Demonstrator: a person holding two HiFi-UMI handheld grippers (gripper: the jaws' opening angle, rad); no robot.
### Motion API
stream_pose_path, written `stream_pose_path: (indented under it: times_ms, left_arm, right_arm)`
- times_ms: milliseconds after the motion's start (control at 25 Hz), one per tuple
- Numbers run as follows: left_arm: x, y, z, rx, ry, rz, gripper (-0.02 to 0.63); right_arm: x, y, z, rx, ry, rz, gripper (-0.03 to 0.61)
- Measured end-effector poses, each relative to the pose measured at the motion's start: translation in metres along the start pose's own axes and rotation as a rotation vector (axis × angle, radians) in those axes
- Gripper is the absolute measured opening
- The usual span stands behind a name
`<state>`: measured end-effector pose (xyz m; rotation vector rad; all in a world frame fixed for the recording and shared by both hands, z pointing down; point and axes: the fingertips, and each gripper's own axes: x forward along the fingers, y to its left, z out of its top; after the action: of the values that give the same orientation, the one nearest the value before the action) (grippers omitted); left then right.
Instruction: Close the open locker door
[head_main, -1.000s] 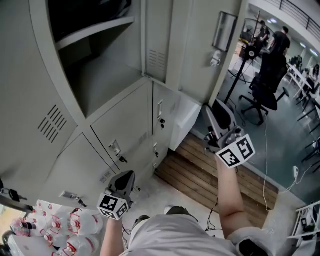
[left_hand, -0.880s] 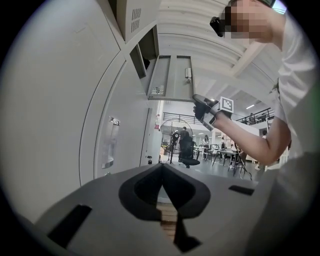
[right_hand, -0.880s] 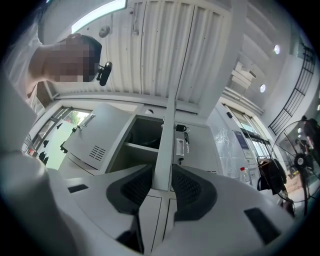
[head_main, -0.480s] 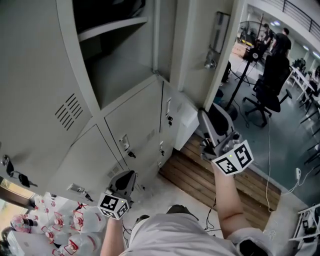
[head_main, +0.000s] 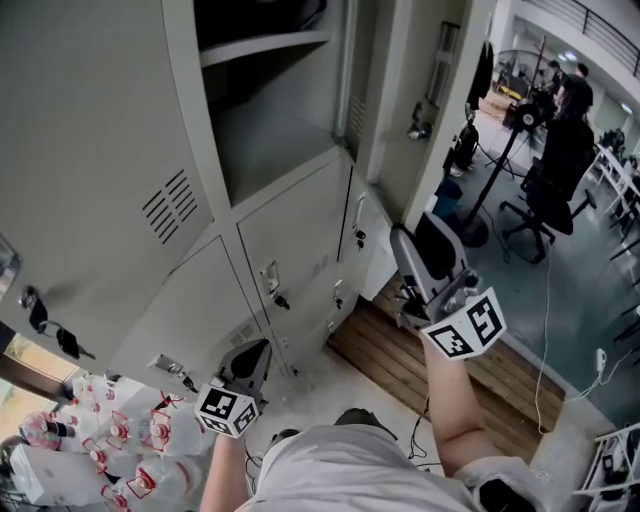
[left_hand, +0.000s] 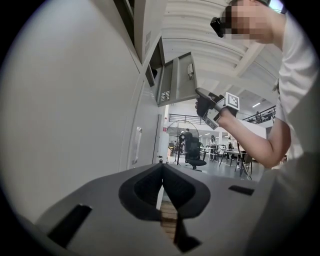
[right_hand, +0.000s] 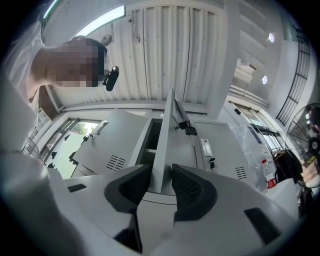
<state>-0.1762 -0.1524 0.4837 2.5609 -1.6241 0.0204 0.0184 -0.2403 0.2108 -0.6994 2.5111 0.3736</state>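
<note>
**Entry: locker door** (right_hand: 162, 145). Condition: open, not yet shut. It stands swung out from the upper compartment (head_main: 270, 110), roughly square to the locker front as I read it. In the right gripper view I see it edge-on, with the latch fitting (right_hand: 183, 121) on its face and a shelf (head_main: 265, 45) showing inside the compartment.

**Entry: right gripper** (right_hand: 161, 172). It is raised to the door's free edge. The jaws stand wide and have just been opening, and the door's edge runs up between them. I take it that the pads are not clamped on it. The wide lens flattens the gap, so I cannot settle whether one pad brushes the sheet metal.

**Entry: left gripper** (left_hand: 162, 170). The jaws are pressed together with nothing between them. It is held low by the lower lockers (head_main: 290, 250), whose doors are all closed, and it is well apart from the open door.

**Entry: progress.**
- Done: the right gripper is placed at the edge of the door.
- Left: the whole closing swing. I must carry or push the door round until it lies flush in the compartment's frame and the latch seats.
- Judgement: the task is at an early stage, since I see the door at no part of its way home.
</note>
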Motion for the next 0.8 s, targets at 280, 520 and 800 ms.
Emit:
stream_pose_path:
  times_ms: [280,520,800]
  left_arm:
    - [-0.014,0.007,0.000,0.003,-0.002,0.034,0.000]
    - [-0.028,0.014,0.004,0.002,-0.011,0.076,0.000]
    - [-0.045,0.022,0.001,-0.007,-0.011,0.142,0.000]
  right_arm:
    - [0.018,0.027,-0.006,0.030,-0.021,0.060,0.146]
    - [0.037,0.046,-0.014,0.015,-0.028,0.083,0.152]
    - [0.057,0.064,-0.024,0.026,-0.034,0.140,0.147]
